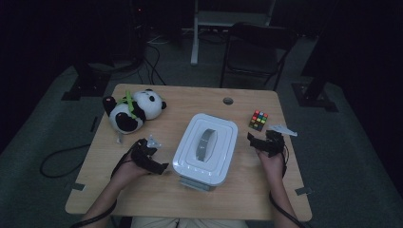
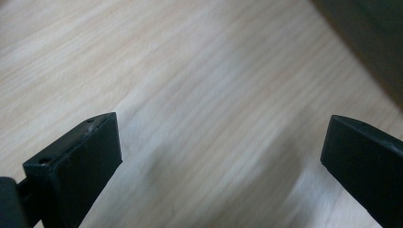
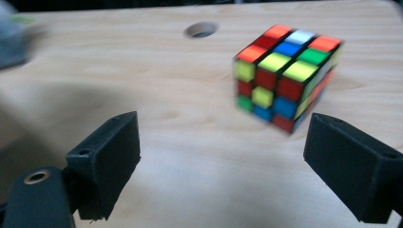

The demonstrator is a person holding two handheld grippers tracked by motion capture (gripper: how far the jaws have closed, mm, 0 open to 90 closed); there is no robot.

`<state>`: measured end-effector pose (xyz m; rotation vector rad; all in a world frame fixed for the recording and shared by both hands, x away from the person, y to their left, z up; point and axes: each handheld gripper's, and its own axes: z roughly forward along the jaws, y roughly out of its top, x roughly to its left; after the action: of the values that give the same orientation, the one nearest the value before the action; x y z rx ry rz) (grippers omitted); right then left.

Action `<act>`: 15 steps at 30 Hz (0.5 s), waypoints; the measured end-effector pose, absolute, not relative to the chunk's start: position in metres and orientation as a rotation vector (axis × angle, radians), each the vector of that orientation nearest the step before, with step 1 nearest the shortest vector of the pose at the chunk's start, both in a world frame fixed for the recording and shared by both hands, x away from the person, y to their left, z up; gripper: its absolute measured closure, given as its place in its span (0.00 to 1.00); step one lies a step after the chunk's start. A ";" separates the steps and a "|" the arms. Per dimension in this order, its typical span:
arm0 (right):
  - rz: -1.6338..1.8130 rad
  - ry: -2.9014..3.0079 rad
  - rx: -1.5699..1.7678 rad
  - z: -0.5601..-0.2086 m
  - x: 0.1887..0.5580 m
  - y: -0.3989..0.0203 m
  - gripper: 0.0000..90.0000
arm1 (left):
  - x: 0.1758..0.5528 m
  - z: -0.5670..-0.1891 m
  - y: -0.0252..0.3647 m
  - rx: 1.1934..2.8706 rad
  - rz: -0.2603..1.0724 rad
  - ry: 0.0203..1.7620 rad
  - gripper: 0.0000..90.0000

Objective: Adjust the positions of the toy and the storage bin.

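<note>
So the white box (image 1: 205,148) with the grey handle on its lid sits pretty much dead centre on the wooden table (image 1: 247,199), its near end closest to the person, with a hand parked on either side of it. The left gripper (image 1: 159,167) is just off the box's near-left corner, jaws spread wide with nothing between them; its own view shows bare wood under the jaws and the table edge cutting across the top right corner. The right gripper (image 1: 253,139) is off the box's right side, also wide open and empty, and it's pointing toward the colourful puzzle cube (image 1: 258,120), which stands on the far right of the table, apart from the jaws and a little way in from the right edge. In the right gripper view the cube (image 3: 285,76) is ahead and to the right of the gap between the jaws, with the round cable hole (image 3: 201,29) further back near the far edge. A panda plushie (image 1: 130,110) lies in the far left corner, right up against the edge. There's some small clear thing (image 1: 153,141) just beyond the left hand, maybe plastic, too dim to say. Open wood runs all along the near edge and between box and cube.
</note>
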<state>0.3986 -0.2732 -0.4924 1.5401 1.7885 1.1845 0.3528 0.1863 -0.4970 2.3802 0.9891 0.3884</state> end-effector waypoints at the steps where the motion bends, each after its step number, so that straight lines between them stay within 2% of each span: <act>1: 1.167 1.767 1.553 -0.492 0.405 -0.274 0.16 | 0.351 -0.497 0.188 2.385 0.390 0.989 0.00; 15: 0.988 1.608 1.750 -0.490 0.465 -0.266 0.15 | 0.335 -0.503 0.199 2.380 0.412 1.002 0.00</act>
<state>0.4653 -0.2663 -0.4896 1.7499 1.6078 0.9884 0.3349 0.1987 -0.5033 2.3801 1.0020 0.4121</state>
